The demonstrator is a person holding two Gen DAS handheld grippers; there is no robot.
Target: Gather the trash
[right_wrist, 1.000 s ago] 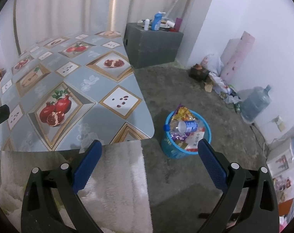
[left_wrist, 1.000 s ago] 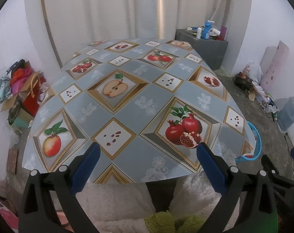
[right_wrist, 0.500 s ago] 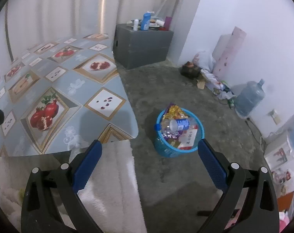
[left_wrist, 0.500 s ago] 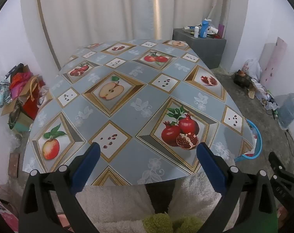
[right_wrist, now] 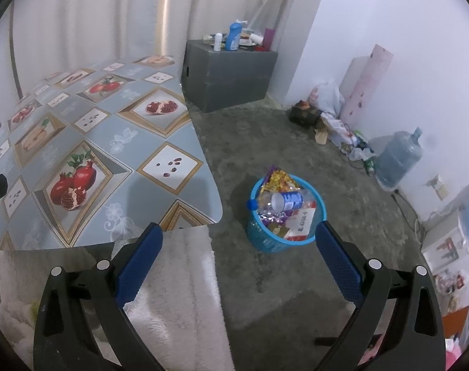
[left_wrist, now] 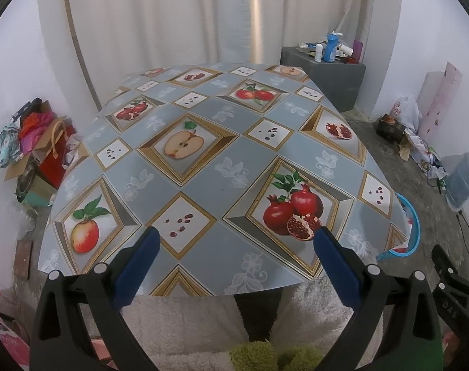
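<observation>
**Both grippers empty, basket full**

Nearest, over the white fluffy rug (right_wrist: 178, 290), the left gripper (left_wrist: 233, 249) and right gripper (right_wrist: 239, 247) hold their blue-padded fingers spread wide, gripping nothing. Beyond the left one lies the table's fruit-patterned blue-grey oilcloth (left_wrist: 216, 160). On the concrete floor right of the table stands the round blue plastic basket (right_wrist: 265, 241), heaped with wrappers and a clear plastic bottle (right_wrist: 277, 201). Farther off sits a grey box cabinet (right_wrist: 231, 77).

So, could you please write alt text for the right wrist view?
A blue basket full of wrappers and a plastic bottle stands on the grey floor beside a fruit-patterned table, framed by the open, empty right gripper.
</observation>
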